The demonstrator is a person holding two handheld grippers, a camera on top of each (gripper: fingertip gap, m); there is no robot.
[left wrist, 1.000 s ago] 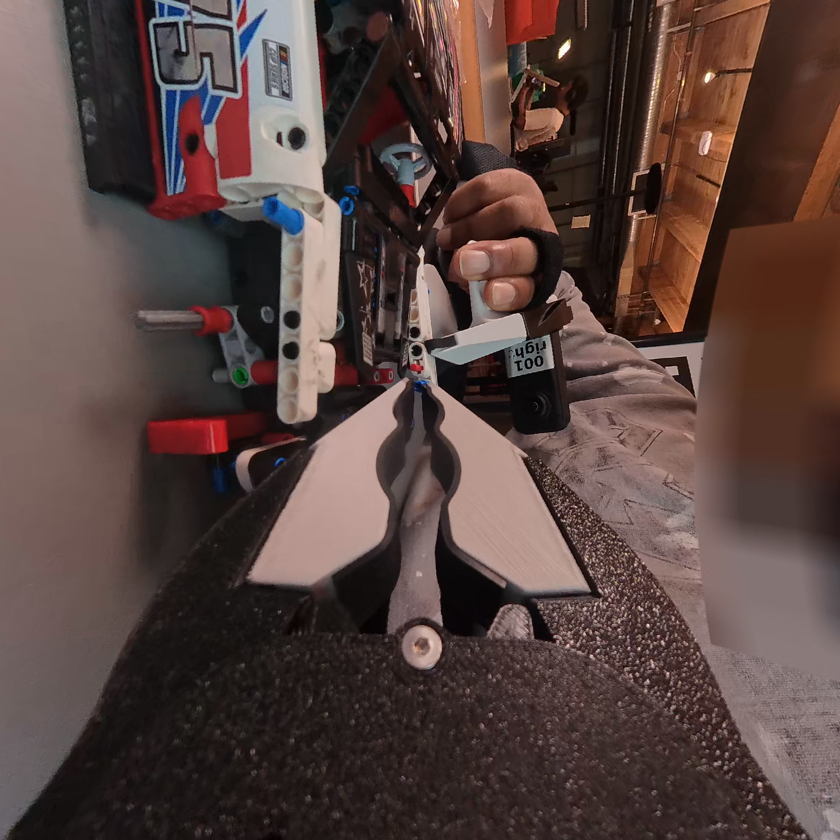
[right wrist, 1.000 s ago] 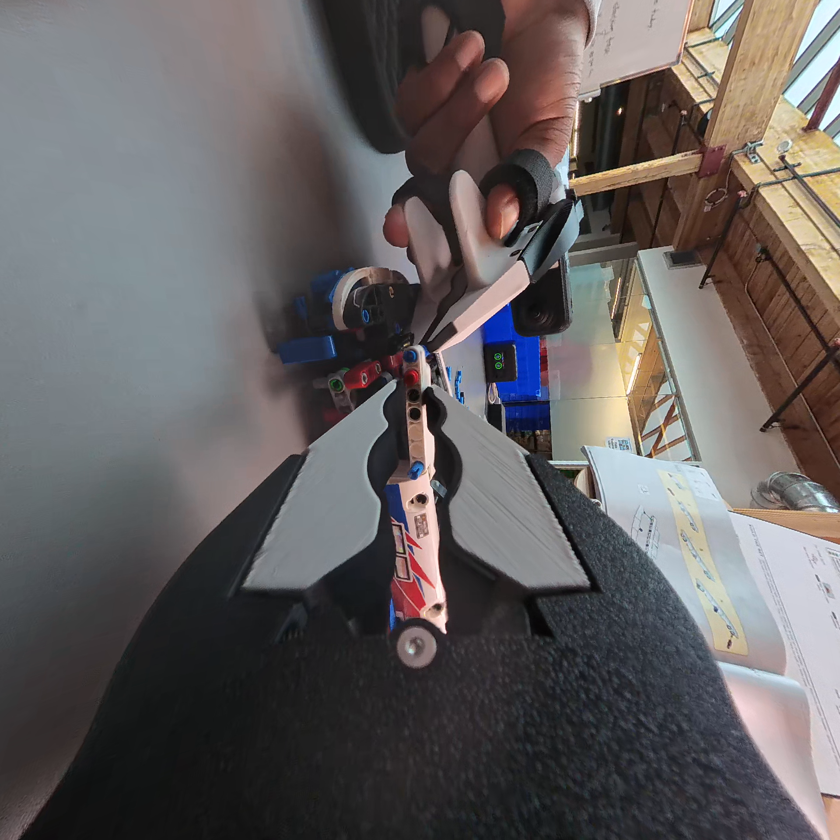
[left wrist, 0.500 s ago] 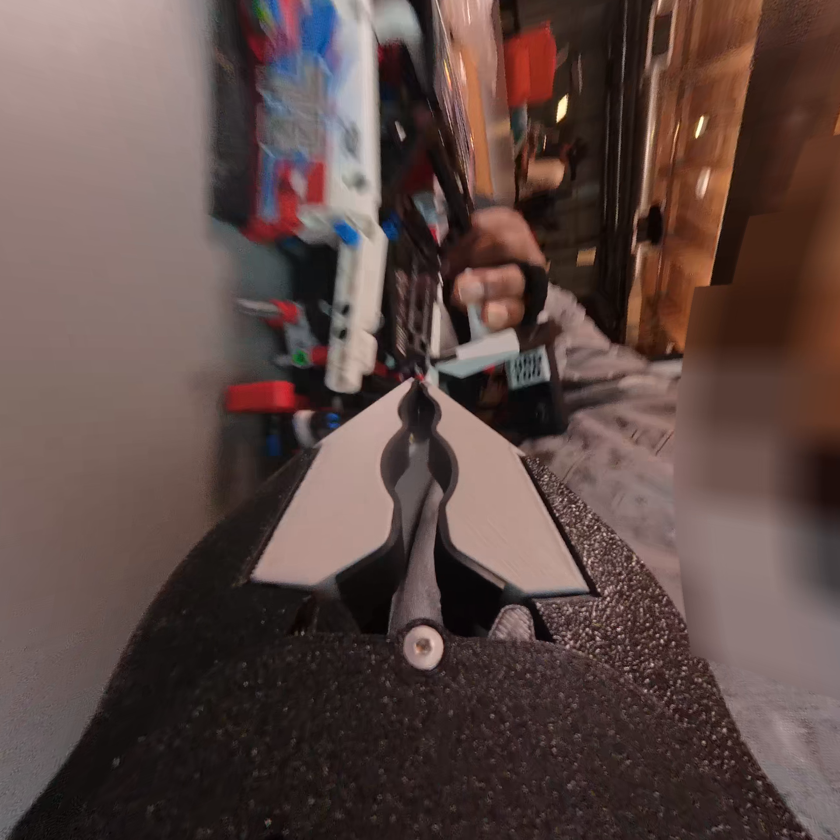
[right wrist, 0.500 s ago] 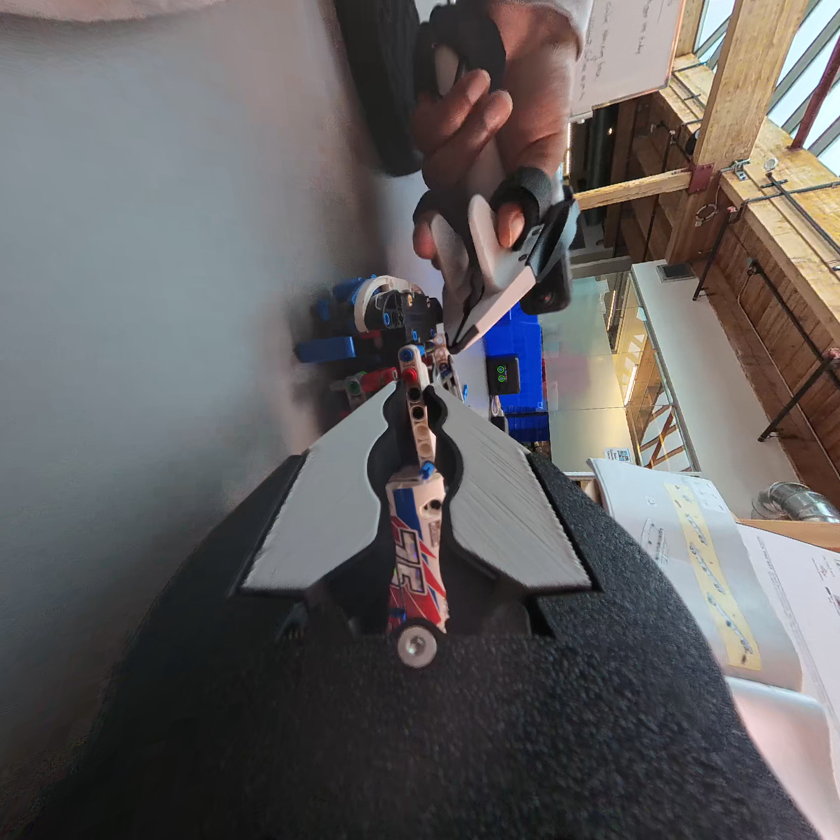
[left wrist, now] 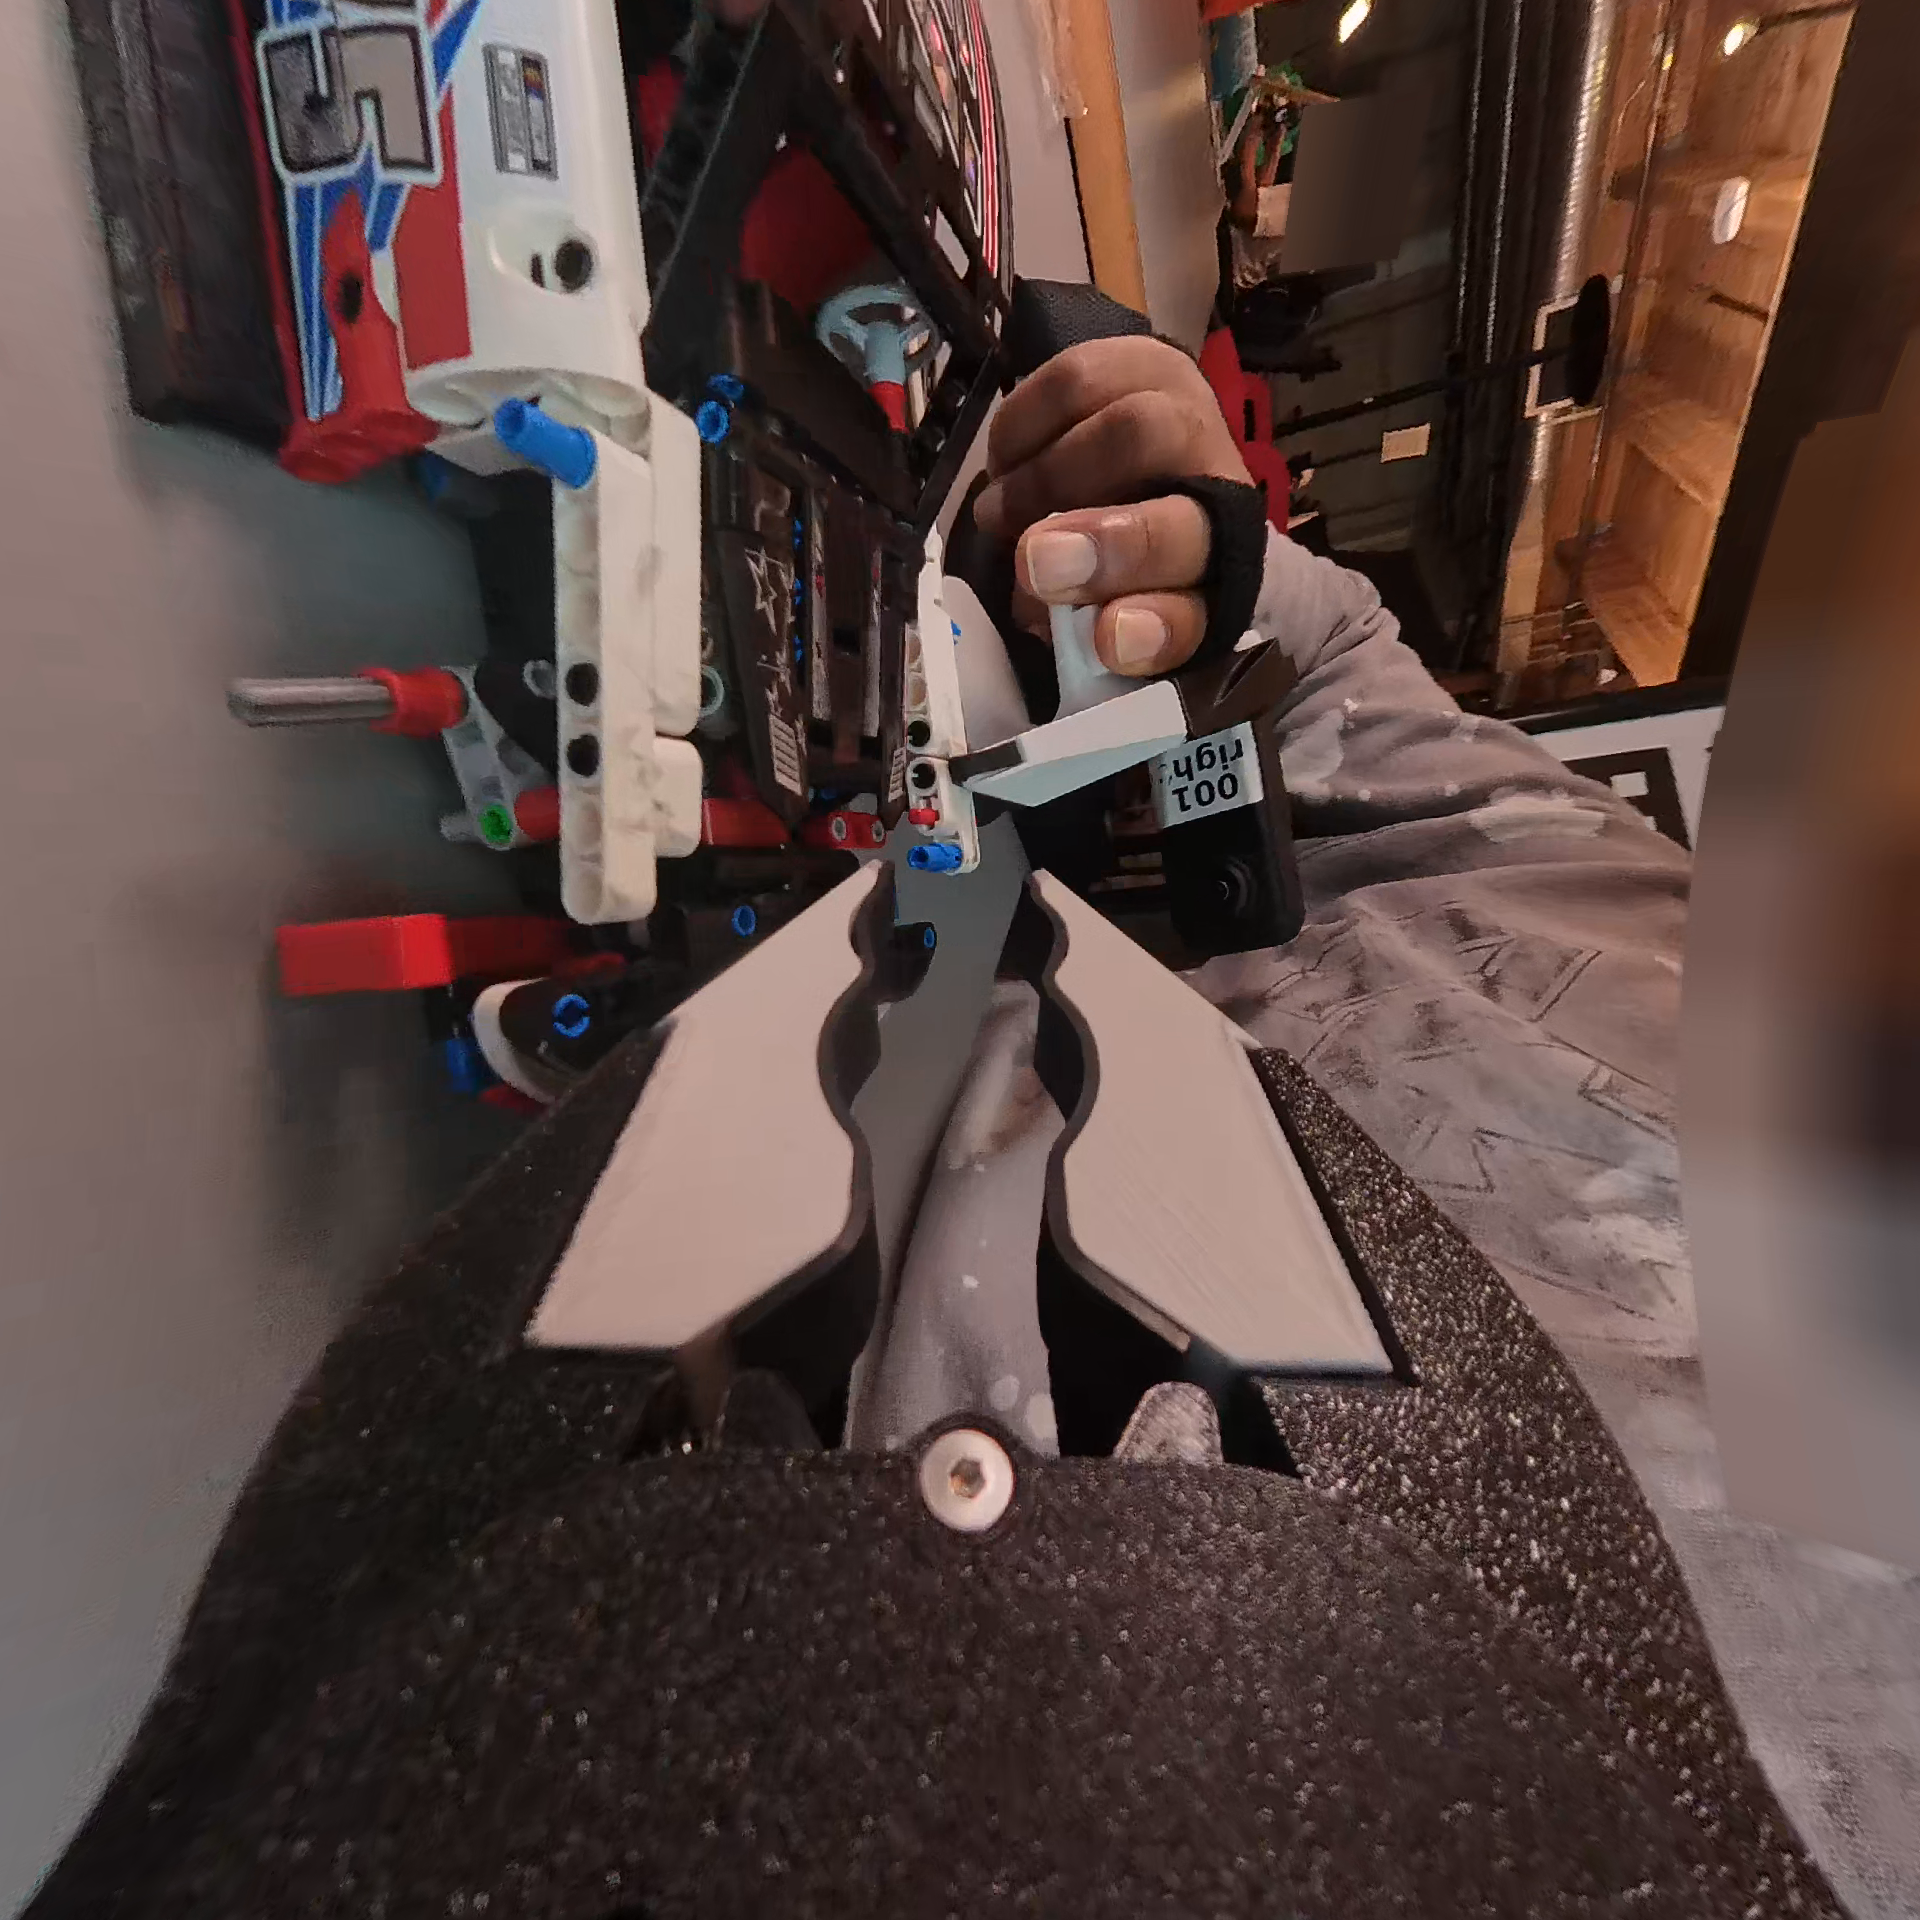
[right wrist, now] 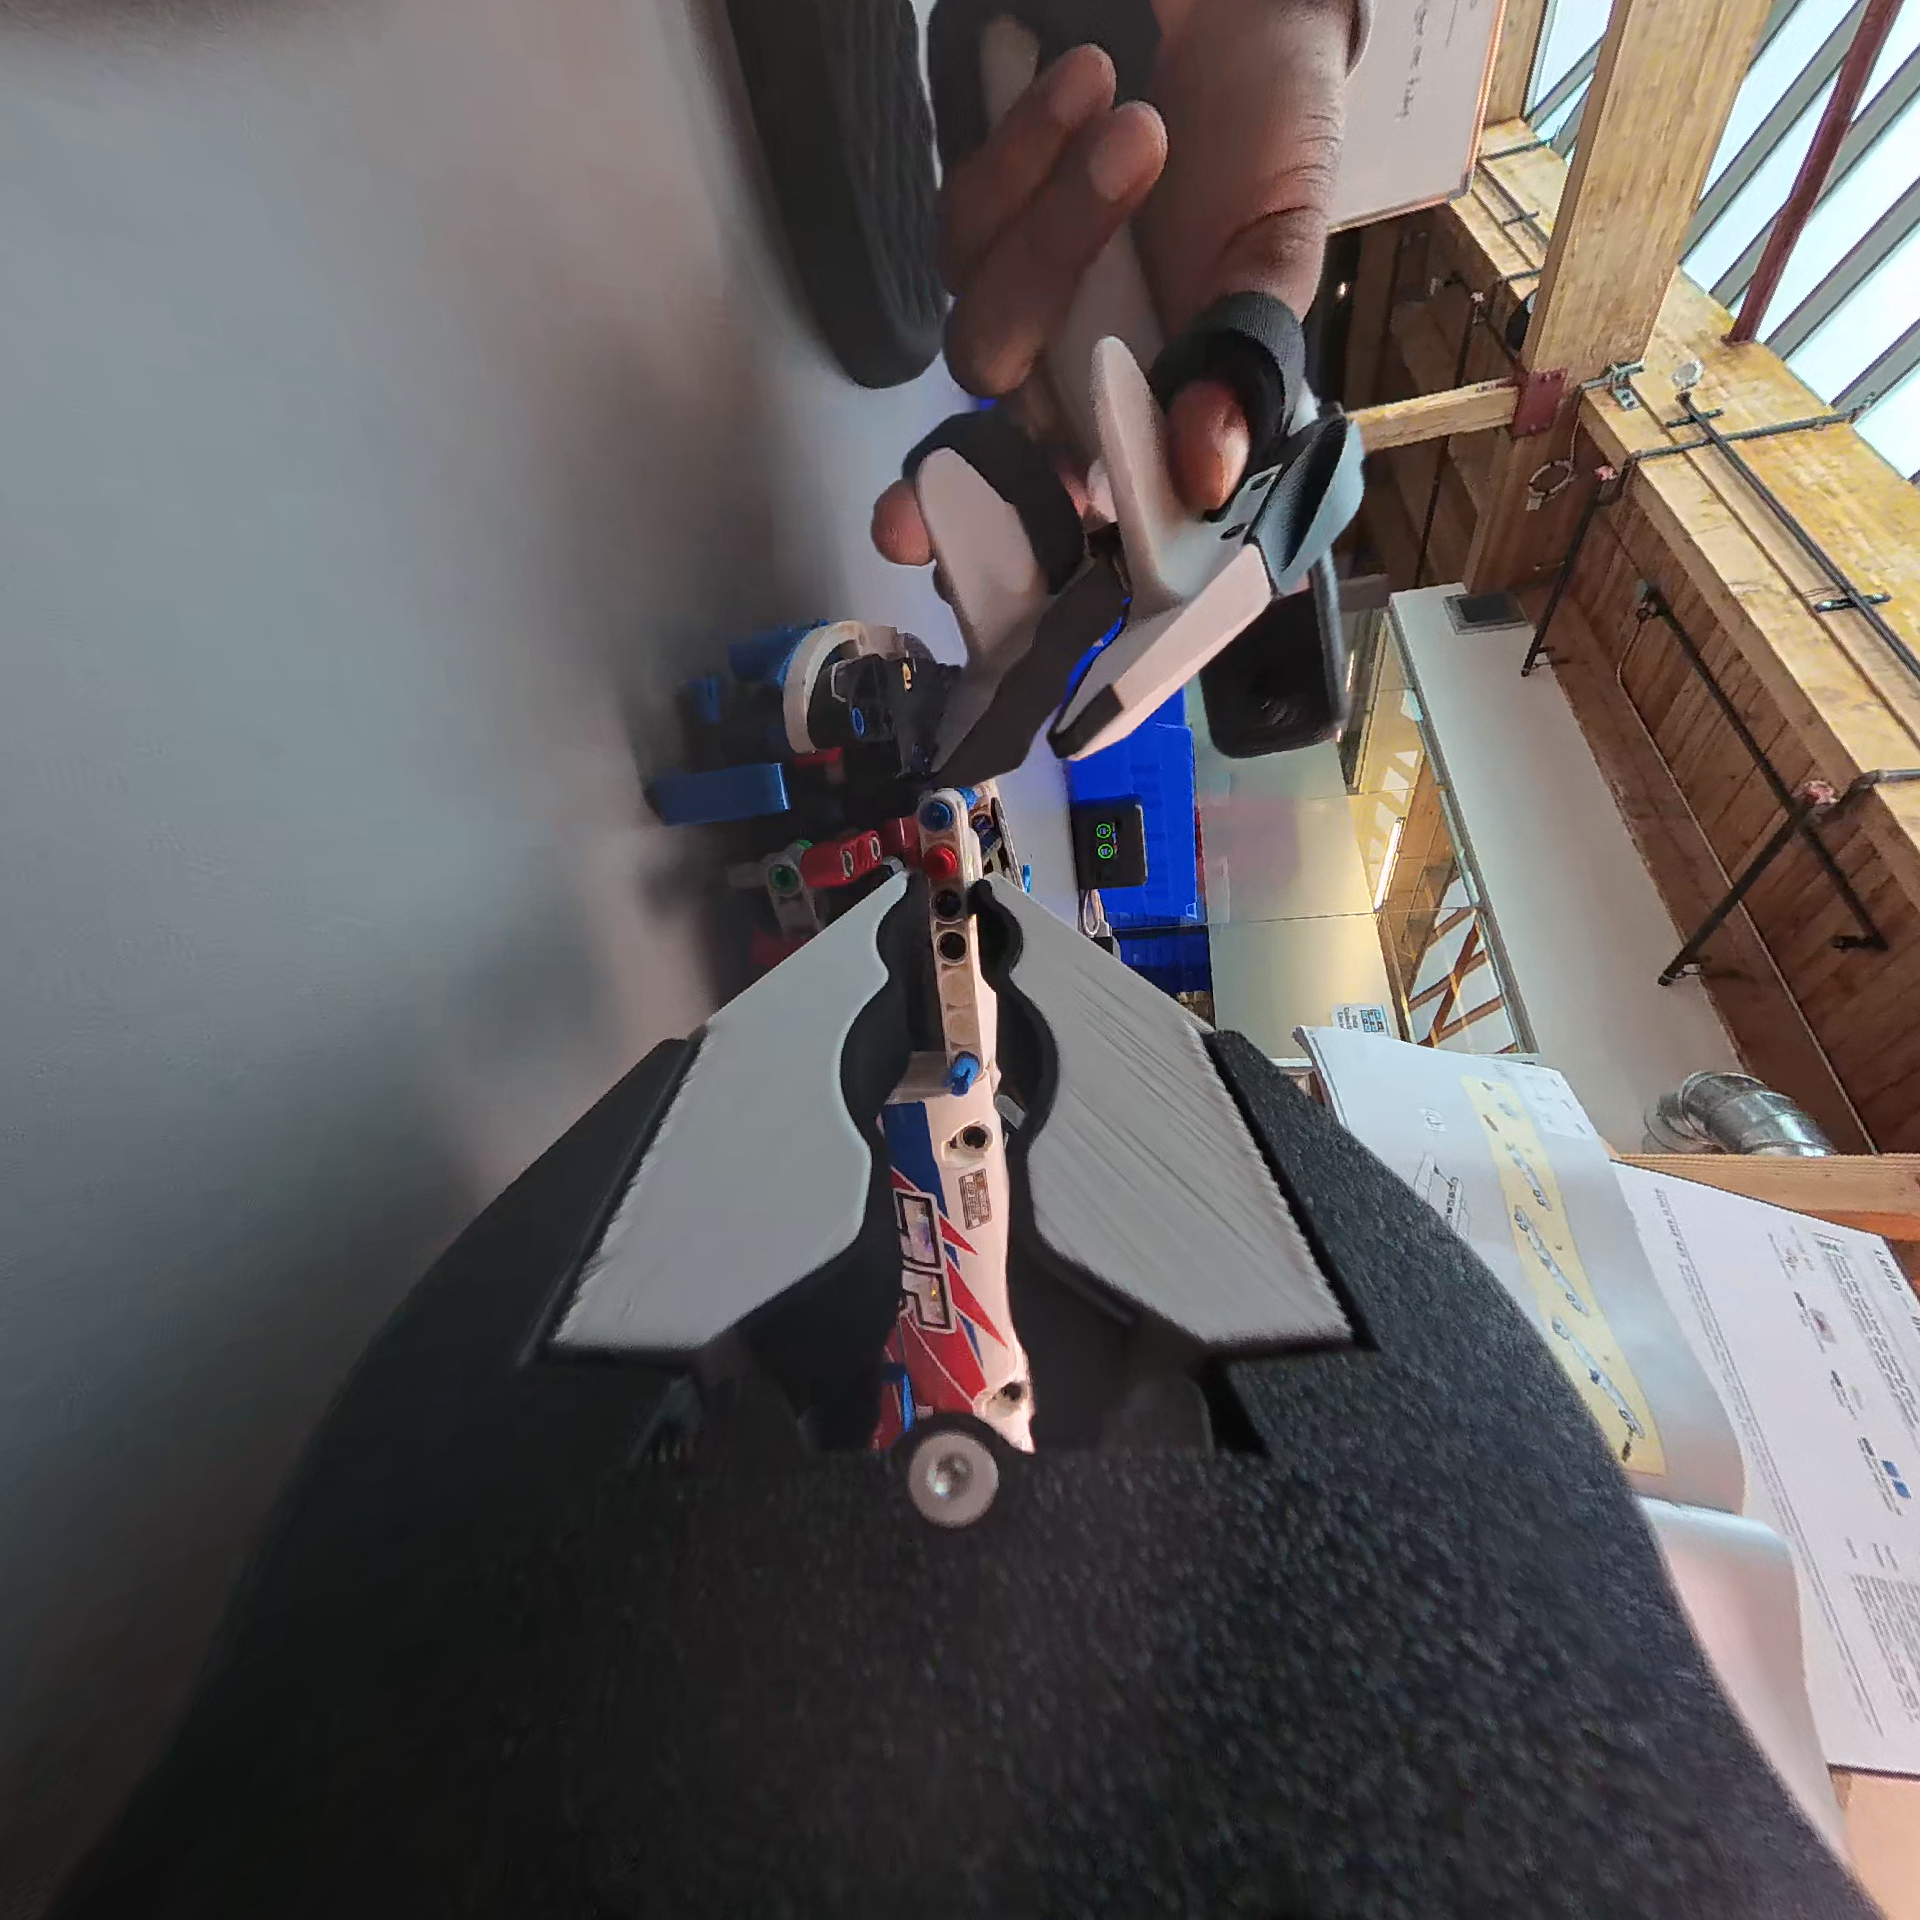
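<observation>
Gripping the white perforated beam (right wrist: 958, 940) of a toy brick car (left wrist: 582, 436), the right gripper (right wrist: 951, 899) is clamping tight, while the left gripper (left wrist: 951, 883) is hanging parted and empty just beside it, model lying half-built on the grey table (left wrist: 104, 935).

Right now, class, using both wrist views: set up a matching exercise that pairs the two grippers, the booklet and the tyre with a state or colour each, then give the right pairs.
1. left gripper
2. right gripper
3. booklet
4. tyre

A. shut on the white beam
B. white, printed pages
C. open, holding nothing
D. black, ribbed

Pairs: 1-C, 2-A, 3-B, 4-D
</observation>
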